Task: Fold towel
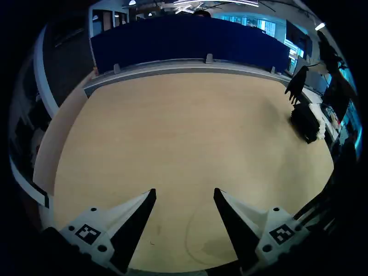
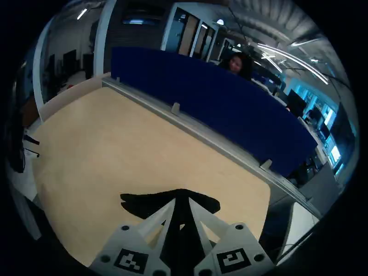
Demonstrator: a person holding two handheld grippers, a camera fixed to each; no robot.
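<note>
Currently, two entries.

Left hand-held gripper (image 1: 184, 191): you are holding it with its fingers spread wide, gripping nothing, above the pale wooden worktop (image 1: 184, 129).

Right hand-held gripper (image 2: 182, 200): you are pinching the black towel (image 2: 138, 203) with its fingers pressed together. The towel is lying on the worktop near its front edge, well short of the blue partition (image 2: 221, 106).

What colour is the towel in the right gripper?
The limp fabric towel is black; right gripper view shows it best.
</note>
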